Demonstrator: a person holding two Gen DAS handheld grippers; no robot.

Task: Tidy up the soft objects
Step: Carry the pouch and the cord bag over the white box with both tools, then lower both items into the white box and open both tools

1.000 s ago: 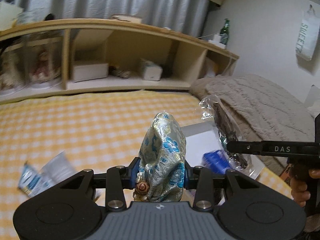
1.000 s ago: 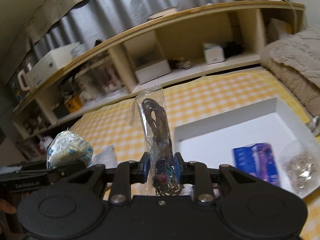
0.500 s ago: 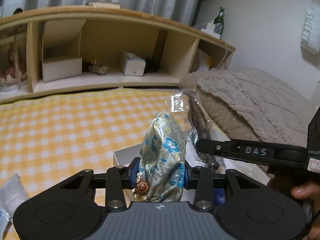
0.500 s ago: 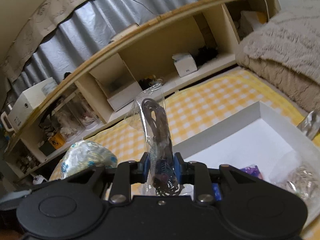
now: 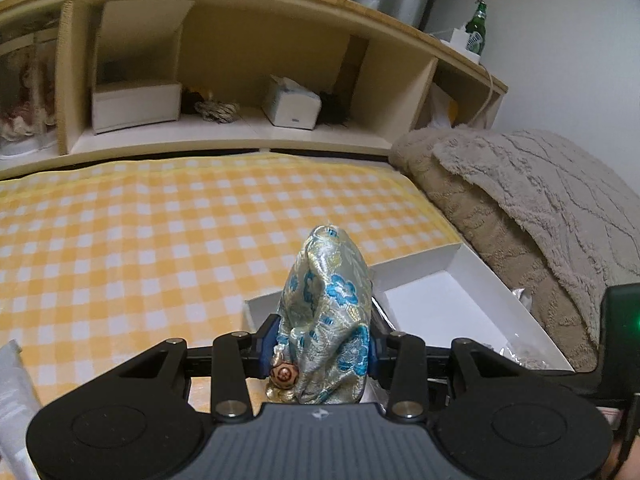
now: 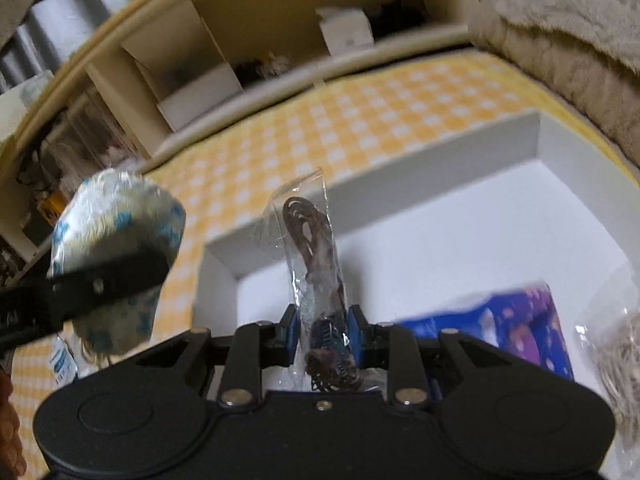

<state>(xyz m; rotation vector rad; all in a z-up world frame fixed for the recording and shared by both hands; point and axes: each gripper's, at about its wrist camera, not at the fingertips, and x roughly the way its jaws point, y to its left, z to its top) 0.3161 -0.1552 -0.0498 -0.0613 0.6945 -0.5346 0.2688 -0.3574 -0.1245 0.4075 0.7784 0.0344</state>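
Observation:
My left gripper (image 5: 320, 350) is shut on a silver brocade pouch with blue flowers (image 5: 326, 320), held upright near the left end of a white tray (image 5: 452, 258). The pouch also shows at the left of the right wrist view (image 6: 116, 248). My right gripper (image 6: 322, 330) is shut on a clear plastic bag with a dark brown cord (image 6: 310, 244) and holds it over the white tray (image 6: 432, 160). In the tray lie a blue-purple packet (image 6: 524, 330) and a clear bag of beige strands (image 6: 618, 364).
The tray rests on a yellow checked bedcover (image 5: 160, 232). A beige fluffy blanket (image 5: 532, 196) lies to the right. A wooden shelf unit (image 5: 248, 60) with boxes stands behind. A white and blue sachet (image 6: 64, 360) lies on the cover at the left.
Both grippers have moved right and down toward the tray with their loads. The right gripper's bag now hangs over the tray's inside; the left gripper's pouch has come close to the tray's left end.

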